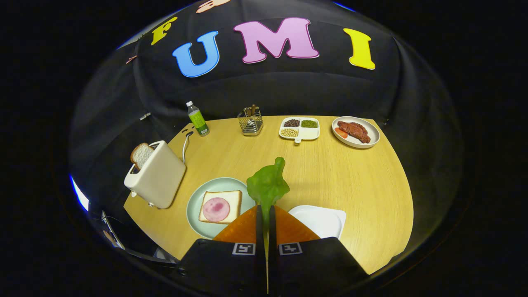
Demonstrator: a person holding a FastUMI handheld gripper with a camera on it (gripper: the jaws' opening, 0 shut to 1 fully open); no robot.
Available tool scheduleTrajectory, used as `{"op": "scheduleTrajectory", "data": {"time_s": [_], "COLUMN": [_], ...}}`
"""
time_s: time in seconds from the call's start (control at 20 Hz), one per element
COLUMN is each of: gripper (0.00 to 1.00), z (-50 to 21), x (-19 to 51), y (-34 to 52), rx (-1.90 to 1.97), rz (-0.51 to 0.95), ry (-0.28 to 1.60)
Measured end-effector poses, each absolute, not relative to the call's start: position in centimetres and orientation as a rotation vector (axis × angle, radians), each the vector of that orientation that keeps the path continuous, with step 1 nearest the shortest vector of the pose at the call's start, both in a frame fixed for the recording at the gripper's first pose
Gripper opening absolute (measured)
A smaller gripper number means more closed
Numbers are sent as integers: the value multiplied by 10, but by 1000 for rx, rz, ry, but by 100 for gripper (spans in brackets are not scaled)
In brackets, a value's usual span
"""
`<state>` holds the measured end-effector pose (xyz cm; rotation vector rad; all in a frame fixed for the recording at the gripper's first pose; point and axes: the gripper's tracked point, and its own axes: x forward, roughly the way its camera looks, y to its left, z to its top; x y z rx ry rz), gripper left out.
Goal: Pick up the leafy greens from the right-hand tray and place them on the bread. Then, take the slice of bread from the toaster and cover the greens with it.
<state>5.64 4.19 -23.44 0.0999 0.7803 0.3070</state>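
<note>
Claw (266,214) pinches crinkly leafy greens (268,185) above round plate (196,202).

I read the leafy greens (268,186), pinched between the closed fingers of the gripper (264,214), as bright mid-green. The toaster (157,175) is cream; its bread slice (141,155) is white with a brown crust. The plate (197,200) is pale mint, carrying white bread (221,206) topped by a pink ham disc (216,209). The right-hand tray (321,220) is plain white. The table (354,185) shows light yellow wood grain. The bottle (197,119) carries a green label.
</note>
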Motion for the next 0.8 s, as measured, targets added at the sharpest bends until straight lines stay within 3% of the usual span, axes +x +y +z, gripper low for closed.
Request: {"op": "scheduleTrajectory", "data": {"time_s": [0.8], "gripper": [6], "z": [-264], "x": [59], "y": [180], "rx": [138], "rz": [399], "ry": [904]}}
